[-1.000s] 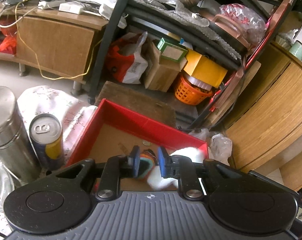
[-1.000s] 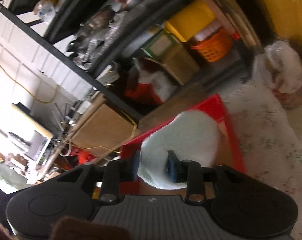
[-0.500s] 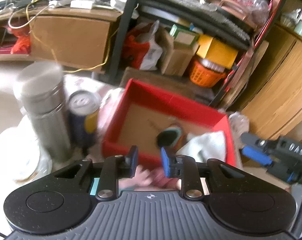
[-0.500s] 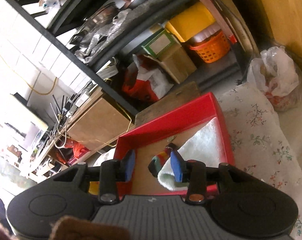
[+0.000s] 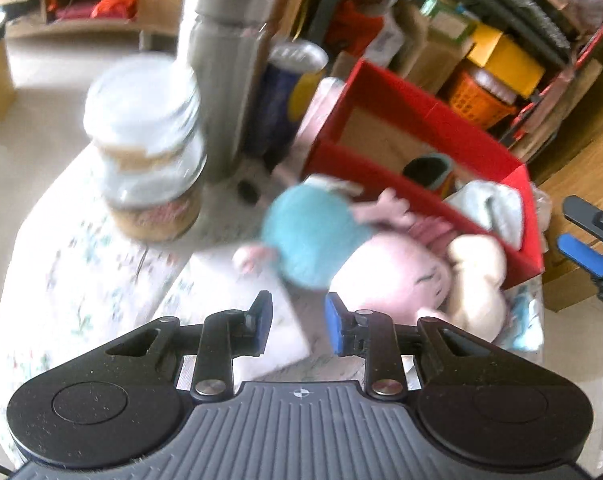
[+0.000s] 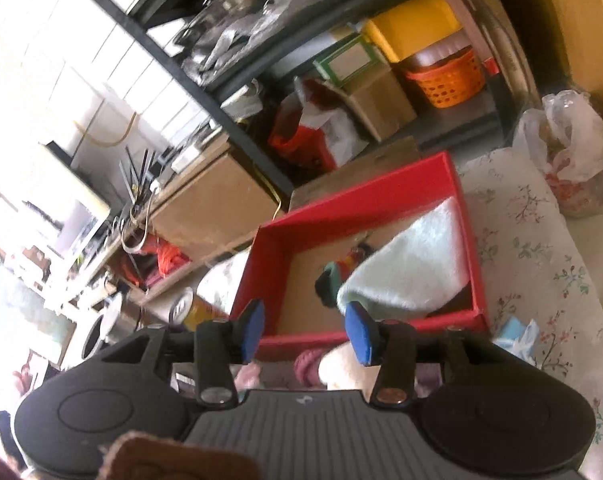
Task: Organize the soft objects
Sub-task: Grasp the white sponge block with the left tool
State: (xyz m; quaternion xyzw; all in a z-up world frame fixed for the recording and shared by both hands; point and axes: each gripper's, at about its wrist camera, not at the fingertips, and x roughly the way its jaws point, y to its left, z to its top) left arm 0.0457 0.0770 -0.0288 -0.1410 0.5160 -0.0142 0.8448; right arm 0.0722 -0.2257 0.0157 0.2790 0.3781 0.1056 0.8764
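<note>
A red box (image 5: pixel 421 128) stands on the flowered tablecloth, with a dark striped sock (image 5: pixel 425 168) and a pale towel (image 5: pixel 497 208) inside it. A plush toy (image 5: pixel 313 236) with a teal cap, pink face and cream body lies against the box's near wall. My left gripper (image 5: pixel 297 322) hovers just short of the toy, jaws opening, nothing between them. My right gripper (image 6: pixel 306 330) sits before the box (image 6: pixel 361 196), jaws opening and empty. The towel (image 6: pixel 413 264) and sock (image 6: pixel 329 280) lie beyond its pads. Its blue pad (image 5: pixel 585 252) shows at the left view's right edge.
Left of the box stand a steel flask (image 5: pixel 229 60), a drink can (image 5: pixel 289 80) and a glass jar (image 5: pixel 149 148). A plastic bag (image 6: pixel 569 152) sits at the table's far right. Behind are a black shelf rack with boxes and an orange basket (image 6: pixel 445 76).
The left gripper let the sock go in the box, then drew back and down over the plush toy. The right gripper released the towel into the box and pulled back.
</note>
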